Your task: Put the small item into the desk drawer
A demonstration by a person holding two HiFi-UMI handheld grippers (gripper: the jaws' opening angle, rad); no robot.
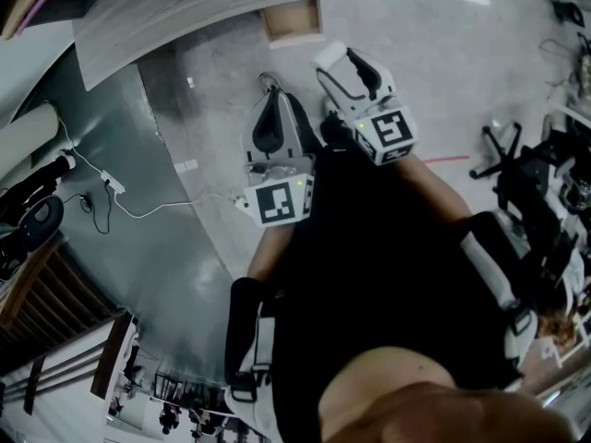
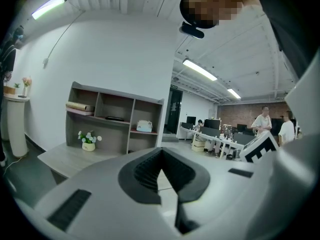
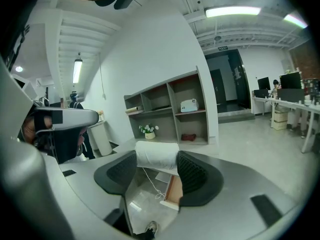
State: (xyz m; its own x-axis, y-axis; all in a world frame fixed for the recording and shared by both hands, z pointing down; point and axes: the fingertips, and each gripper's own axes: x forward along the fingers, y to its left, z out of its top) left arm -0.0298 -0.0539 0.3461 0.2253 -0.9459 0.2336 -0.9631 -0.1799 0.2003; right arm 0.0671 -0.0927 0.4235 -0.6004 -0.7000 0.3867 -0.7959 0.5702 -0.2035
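Squeezed crosswise between the ribbed pads of my right gripper is the small item, a white roll. I judge that I grip it firmly and carry it out in front so it reaches the drawer without slipping. My left gripper has its jaws pressed together on nothing, held close to my body as the spare hand. Farther out, the wooden drawer stands pulled open under the desk, well apart from the roll, and I see nothing inside it.
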